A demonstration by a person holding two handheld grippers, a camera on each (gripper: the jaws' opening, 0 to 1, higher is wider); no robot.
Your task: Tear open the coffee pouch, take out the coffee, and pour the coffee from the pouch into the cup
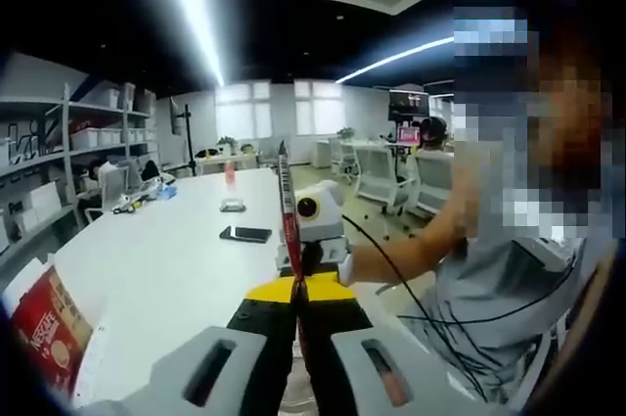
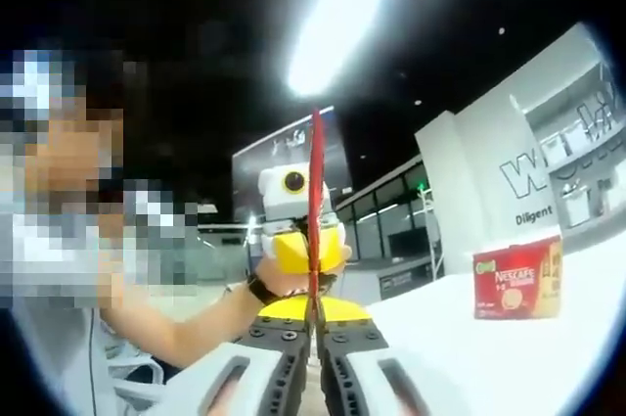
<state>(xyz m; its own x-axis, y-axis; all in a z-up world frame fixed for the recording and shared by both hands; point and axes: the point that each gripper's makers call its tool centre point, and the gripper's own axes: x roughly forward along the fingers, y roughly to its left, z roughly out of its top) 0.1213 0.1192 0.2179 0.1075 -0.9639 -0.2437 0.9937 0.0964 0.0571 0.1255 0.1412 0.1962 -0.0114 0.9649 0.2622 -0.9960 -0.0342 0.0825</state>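
1. Two grippers pinch one coffee pouch between them; seen edge-on, it rises as a thin red strip [image 1: 289, 210] straight ahead of the left gripper [image 1: 296, 323], whose jaws are closed on its lower end.
2. Opposite, the right gripper [image 2: 319, 338] clamps the same pouch [image 2: 315, 201] (likely set up for tearing).
3. Off to the left gripper's side, a red Nescafé box [image 1: 47, 330] sits on the white table [image 1: 166, 269].
4. No cup can be made out.

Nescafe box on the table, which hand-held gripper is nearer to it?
Left, probably. The box sits close beside the left hand-held gripper; from the right hand-held gripper it stands farther off.
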